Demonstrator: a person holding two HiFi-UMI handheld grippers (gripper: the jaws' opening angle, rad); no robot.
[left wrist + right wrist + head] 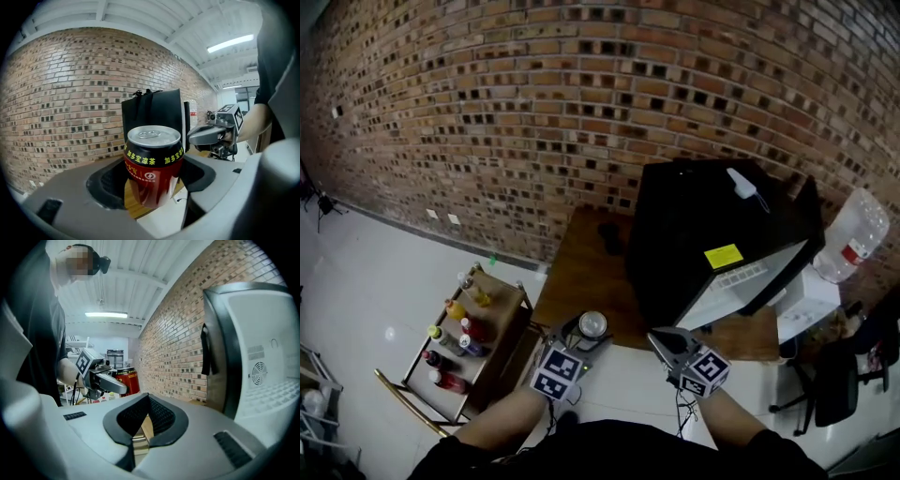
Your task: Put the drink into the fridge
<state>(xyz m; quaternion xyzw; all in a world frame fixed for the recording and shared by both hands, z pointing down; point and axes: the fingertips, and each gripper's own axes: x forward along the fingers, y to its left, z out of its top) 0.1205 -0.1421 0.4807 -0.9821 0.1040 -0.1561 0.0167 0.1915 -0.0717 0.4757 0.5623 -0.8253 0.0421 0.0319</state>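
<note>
The drink is a red and black can (pixel 152 161) with a silver top, upright between the jaws of my left gripper (pixel 152 174), which is shut on it. In the head view the can (pixel 592 325) hangs over the near edge of the wooden table (pixel 581 272). The black fridge (pixel 703 216) stands on that table, its door partly open and white inside (pixel 741 281). My right gripper (pixel 668 340) is just right of the can, in front of the fridge. Its pads (pixel 154 416) meet with nothing between them. The right gripper view shows the fridge's white face (pixel 262 371) close on the right.
A brick wall (pixel 534 112) runs behind the table. A low wooden cart (pixel 511 305) with several bottles stands at the left on the white floor. A large water bottle (pixel 853 234) sits on a white stand right of the fridge, with a black chair (pixel 834 384) nearby.
</note>
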